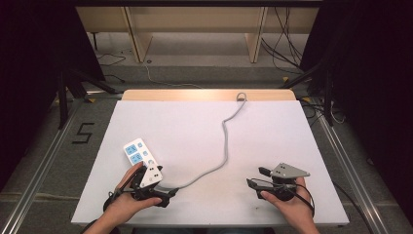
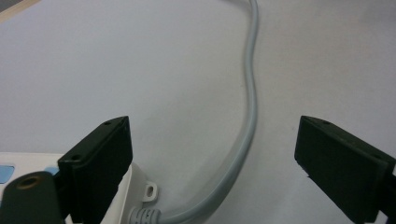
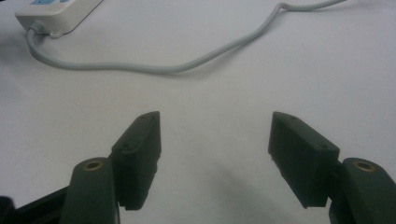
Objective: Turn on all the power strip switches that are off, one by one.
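A white power strip (image 1: 138, 153) with blue sockets lies at the table's near left. Its grey cable (image 1: 225, 141) snakes from its near end to the table's far edge. My left gripper (image 1: 163, 195) sits at the strip's near end, held in a hand. Its jaws stand open in the left gripper view (image 2: 212, 140); the cable (image 2: 250, 116) runs on the table between them, untouched, and the strip's corner (image 2: 140, 186) lies by the left jaw. My right gripper (image 1: 255, 177) rests at the near right, pointing left. It is open (image 3: 215, 126) over bare table, with the strip (image 3: 56, 14) and cable (image 3: 163, 67) farther off.
The white table top (image 1: 272, 131) has a wooden strip along its far edge. Beyond the table stand wooden furniture legs and loose black cables on the floor. Metal rails run along both sides of the table.
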`<state>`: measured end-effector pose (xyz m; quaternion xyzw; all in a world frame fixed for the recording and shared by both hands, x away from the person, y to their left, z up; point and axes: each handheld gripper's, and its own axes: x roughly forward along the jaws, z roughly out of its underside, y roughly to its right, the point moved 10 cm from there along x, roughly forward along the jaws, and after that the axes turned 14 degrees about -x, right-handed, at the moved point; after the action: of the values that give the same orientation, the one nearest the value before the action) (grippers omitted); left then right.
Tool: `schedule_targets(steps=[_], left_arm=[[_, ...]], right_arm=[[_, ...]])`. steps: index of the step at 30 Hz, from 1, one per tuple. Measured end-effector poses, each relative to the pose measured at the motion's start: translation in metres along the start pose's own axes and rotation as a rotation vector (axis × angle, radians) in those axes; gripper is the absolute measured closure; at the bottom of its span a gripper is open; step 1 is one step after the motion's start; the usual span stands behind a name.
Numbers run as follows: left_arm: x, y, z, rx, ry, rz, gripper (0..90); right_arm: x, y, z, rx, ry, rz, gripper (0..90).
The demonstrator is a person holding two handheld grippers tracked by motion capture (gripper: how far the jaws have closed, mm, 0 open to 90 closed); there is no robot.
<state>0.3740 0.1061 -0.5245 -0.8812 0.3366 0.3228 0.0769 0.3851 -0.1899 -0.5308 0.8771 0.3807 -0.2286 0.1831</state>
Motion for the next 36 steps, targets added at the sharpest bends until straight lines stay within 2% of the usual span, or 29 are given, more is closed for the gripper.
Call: schedule_targets(steps=[7, 9, 10, 11, 12, 13, 15, 16, 17, 18, 19, 20, 22, 28, 36], left_arm=[[-0.003, -0.003, -0.002, -0.016, 0.016, -0.023, 12.3], [-0.004, -0.005, -0.004, -0.026, 0.022, -0.032, 14.6], [-0.005, -0.008, -0.006, -0.044, 0.027, -0.045, 16.5], [-0.005, -0.008, -0.006, -0.044, 0.027, -0.045, 20.1], [-0.007, -0.012, -0.010, -0.074, 0.036, -0.074, 26.9], [-0.007, -0.012, -0.010, -0.074, 0.036, -0.074, 33.0], [-0.009, -0.018, -0.014, -0.091, 0.040, -0.109, 46.6], [-0.010, -0.020, -0.015, -0.095, 0.039, -0.126, 46.6], [-0.010, -0.023, -0.016, -0.102, 0.036, -0.142, 57.6], [-0.011, -0.029, -0.016, -0.102, 0.019, -0.166, 63.9], [-0.011, -0.029, -0.016, -0.102, 0.019, -0.166, 71.6], [-0.013, -0.035, -0.018, -0.127, 0.022, -0.184, 79.5], [-0.015, -0.040, -0.019, -0.137, 0.013, -0.181, 89.0], [-0.018, -0.049, -0.023, -0.146, -0.014, -0.190, 89.4], [-0.019, -0.074, -0.029, -0.184, -0.070, -0.243, 89.5]], right_arm=[[0.000, 0.000, 0.000, 0.000, 0.000, 0.004, 35.5], [0.000, 0.000, 0.000, -0.001, -0.001, 0.002, 35.5], [0.000, 0.000, 0.000, -0.001, -0.001, 0.003, 35.5], [0.000, 0.000, 0.000, -0.001, 0.001, 0.004, 35.5], [0.000, 0.000, 0.000, 0.000, 0.001, 0.005, 35.5], [0.000, 0.001, 0.000, -0.001, 0.002, 0.006, 35.5], [0.000, 0.001, -0.001, -0.003, 0.002, 0.007, 35.5], [0.000, 0.001, -0.001, -0.003, 0.002, 0.007, 35.5], [0.000, 0.000, -0.001, -0.007, 0.000, 0.005, 35.5], [0.000, 0.000, -0.001, -0.008, -0.001, 0.006, 35.5], [0.000, 0.000, -0.001, -0.006, -0.002, 0.005, 35.5], [0.000, 0.000, -0.001, -0.008, -0.002, 0.005, 35.5], [0.000, 0.000, -0.001, -0.008, -0.002, 0.004, 35.5], [0.000, 0.000, -0.001, -0.010, -0.004, 0.007, 35.5], [0.001, -0.001, -0.001, -0.012, -0.003, 0.004, 35.5]])
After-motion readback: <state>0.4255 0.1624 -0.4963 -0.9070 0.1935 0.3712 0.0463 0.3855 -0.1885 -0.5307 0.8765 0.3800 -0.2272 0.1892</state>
